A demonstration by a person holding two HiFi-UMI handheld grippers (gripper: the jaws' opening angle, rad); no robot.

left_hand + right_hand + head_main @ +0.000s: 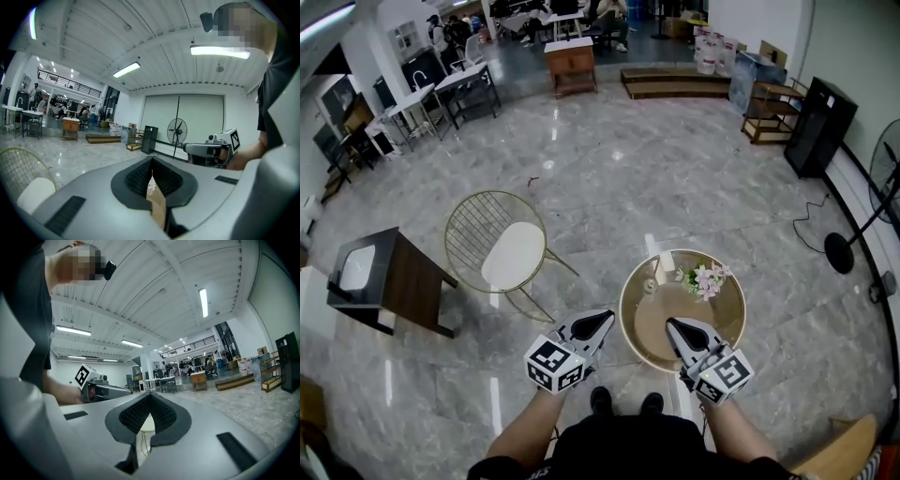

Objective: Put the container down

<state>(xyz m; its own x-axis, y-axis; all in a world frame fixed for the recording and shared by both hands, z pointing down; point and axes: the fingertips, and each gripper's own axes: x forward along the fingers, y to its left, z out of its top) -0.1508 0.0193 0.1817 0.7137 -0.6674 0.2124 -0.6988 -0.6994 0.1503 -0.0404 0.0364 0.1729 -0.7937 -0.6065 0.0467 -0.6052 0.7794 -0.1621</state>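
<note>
In the head view a round gold-rimmed table [639, 349] stands just ahead of the person's feet. On its far side are a small pale container [665, 268], a little cup [649, 287] and a bunch of pink and white flowers [706, 278]. My left gripper [605, 319] hovers at the table's left rim, shut, with nothing in it. Over the table's near part my right gripper [672, 323] is likewise shut and holds nothing. Each gripper view shows its ribbed pads [140, 174] [161, 414] meeting at the tips, and the other gripper [211, 150] [101, 389] alongside.
A gold wire chair [502, 246] with a white cushion stands left of the table, and a dark side table [389, 281] further left. A standing fan's base [839, 251], a black cabinet [818, 127] and a wooden shelf [769, 111] line the right wall. The floor is grey marble.
</note>
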